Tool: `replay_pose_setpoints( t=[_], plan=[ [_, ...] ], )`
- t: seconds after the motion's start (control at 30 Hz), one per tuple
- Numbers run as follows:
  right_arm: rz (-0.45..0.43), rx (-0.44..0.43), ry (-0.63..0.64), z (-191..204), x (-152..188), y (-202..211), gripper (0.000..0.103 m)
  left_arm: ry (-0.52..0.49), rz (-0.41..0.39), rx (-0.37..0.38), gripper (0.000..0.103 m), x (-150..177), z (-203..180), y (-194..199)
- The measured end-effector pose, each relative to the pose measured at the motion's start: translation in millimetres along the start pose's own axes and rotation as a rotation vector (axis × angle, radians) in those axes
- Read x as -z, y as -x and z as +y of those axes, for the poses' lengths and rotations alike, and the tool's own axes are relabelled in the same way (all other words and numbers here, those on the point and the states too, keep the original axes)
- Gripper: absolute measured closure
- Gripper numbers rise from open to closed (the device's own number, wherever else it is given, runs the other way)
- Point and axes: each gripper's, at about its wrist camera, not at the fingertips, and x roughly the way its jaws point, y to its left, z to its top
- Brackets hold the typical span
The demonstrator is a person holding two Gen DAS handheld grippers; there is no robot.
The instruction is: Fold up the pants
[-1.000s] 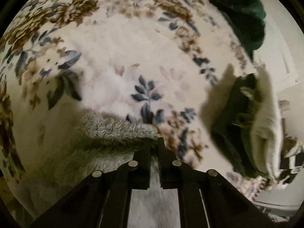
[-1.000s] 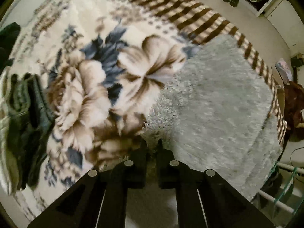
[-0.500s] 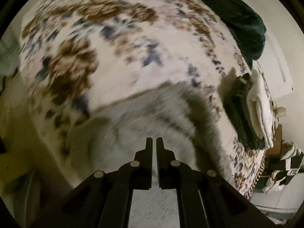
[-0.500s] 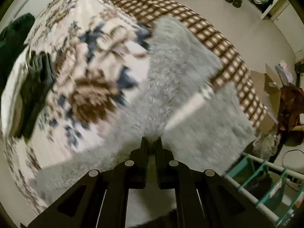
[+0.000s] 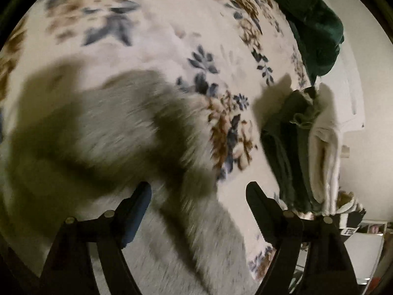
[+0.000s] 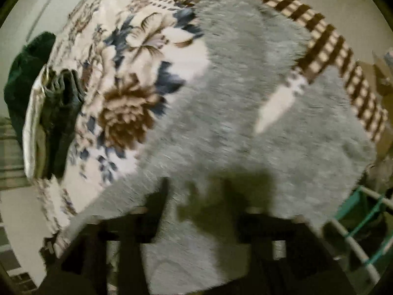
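Observation:
The fuzzy grey pants [image 5: 115, 127] lie spread on the floral blanket [image 5: 186, 24]; in the right wrist view they [image 6: 245, 113] cover most of the bed's near side, with both legs reaching toward the checked border. My left gripper [image 5: 197, 191] is open and empty just above the grey fabric. My right gripper [image 6: 196, 191] is open and empty over the pants, its fingers blurred by motion.
A stack of folded dark green and white clothes [image 5: 307, 152] sits at the blanket's edge, also in the right wrist view [image 6: 51, 118]. A dark green bundle [image 5: 314, 29] lies beyond it. A checked blanket border [image 6: 326, 46] and a teal-white rack [image 6: 361, 221] are at right.
Both grippers were shut on the grey pants and carried them over the bed. Now both have opened and let go, and the pants lie on the blanket.

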Motion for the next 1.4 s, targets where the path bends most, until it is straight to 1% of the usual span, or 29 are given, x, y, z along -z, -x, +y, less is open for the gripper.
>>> replay_pose_setpoints(
  t=[0.07,0.1,0.13,0.17,0.2,0.23,0.33,0.37,0.43,0.47,0.5,0.57,0.6,0.63,0.67,0.7,0.8,0.83,0.9,0.97,1.03,1.13,1.23,1.3,1.33,1.37,1.4],
  plan=[
    [-0.024,-0.005,-0.015,0.8,-6.2,-2.1,0.039,-0.046,0.009,-0.039,0.028,-8.8,-7.6,-17.2],
    [-0.046,0.007,-0.015,2.4,-10.8,-2.8,0.039,-0.076,0.001,-0.018,0.036,-10.9,-11.3,-22.2],
    [-0.058,0.021,-0.008,4.5,-14.2,-4.6,0.038,-0.101,-0.002,-0.014,0.073,-10.7,-13.0,-24.3],
    [-0.067,0.047,0.006,7.2,-19.8,-6.8,0.035,-0.127,0.005,-0.027,0.094,-10.0,-13.9,-26.2],
    [-0.078,0.087,0.021,8.7,-25.3,-10.1,0.035,-0.136,0.0,-0.031,0.095,-8.6,-12.6,-25.1],
    [-0.095,0.135,0.015,10.2,-32.5,-13.2,0.035,-0.139,-0.019,-0.017,0.095,-6.1,-10.0,-21.2],
    [-0.104,0.21,-0.038,-0.3,-44.6,-24.4,0.035,-0.15,-0.061,0.004,0.097,2.6,2.1,-2.9],
    [-0.109,0.229,-0.058,-5.2,-47.5,-26.9,0.035,-0.149,-0.072,0.015,0.097,6.9,8.8,6.5],
    [-0.093,0.238,-0.086,-14.5,-53.5,-33.9,0.035,-0.145,-0.08,0.017,0.098,11.4,16.1,17.7],
    [-0.084,0.249,-0.098,-18.6,-54.2,-36.0,0.04,-0.135,-0.088,0.022,0.098,16.0,23.8,28.1],
    [-0.087,0.246,-0.103,-22.2,-52.9,-35.1,0.067,-0.129,-0.09,0.027,0.098,18.4,27.0,33.8],
    [-0.094,0.269,-0.082,-20.7,-50.9,-33.3,0.093,-0.115,-0.103,0.031,0.098,26.5,35.1,51.6],
    [-0.111,0.273,-0.072,-23.7,-46.1,-27.7,0.095,-0.111,-0.11,0.04,0.098,29.9,37.7,59.1],
    [-0.125,0.269,-0.065,-26.2,-42.7,-22.4,0.095,-0.112,-0.116,0.034,0.098,36.3,43.3,70.8],
    [-0.133,0.284,-0.053,-29.5,-39.4,-15.8,0.096,-0.102,-0.124,0.041,0.098,41.2,48.6,79.4],
    [-0.139,0.275,-0.051,-33.6,-35.7,-8.1,0.096,-0.095,-0.125,0.053,0.098,46.5,53.7,86.7],
    [-0.16,0.251,-0.046,-44.2,-20.6,16.8,0.097,-0.085,-0.12,0.05,0.098,67.9,75.3,112.9],
    [-0.164,0.248,-0.038,-49.6,-15.7,26.1,0.097,-0.074,-0.119,0.033,0.098,77.3,86.8,122.9],
    [-0.163,0.246,-0.026,-54.2,-5.7,36.8,0.097,-0.048,-0.114,0.025,0.098,87.3,103.0,133.5],
    [-0.149,0.253,-0.016,-65.0,9.5,48.1,0.097,-0.023,-0.116,-0.013,0.098,100.4,127.9,143.1],
    [-0.122,0.264,-0.019,-84.2,28.9,56.0,0.097,-0.002,-0.107,-0.05,0.098,108.5,147.1,142.9],
    [-0.072,0.285,-0.049,-117.1,50.8,50.3,0.097,0.016,-0.077,-0.12,0.098,121.2,180.0,129.9],
    [-0.016,0.299,-0.102,-151.5,68.1,32.5,0.097,0.023,-0.044,-0.184,0.098,129.6,205.4,109.9],
    [0.05,0.289,-0.145,-173.9,76.0,14.7,0.096,0.031,-0.02,-0.199,0.097,132.5,217.9,98.3],
    [0.073,0.28,-0.166,-182.8,77.8,9.4,0.095,0.03,0.003,-0.225,0.095,132.9,220.5,92.4],
    [0.096,0.261,-0.169,-188.3,79.2,4.4,0.088,0.028,0.012,-0.229,0.095,133.2,219.2,91.2],
    [0.105,0.261,-0.158,-191.5,80.2,3.8,0.077,0.011,0.023,-0.234,0.093,133.8,213.5,90.9]
  ],
)
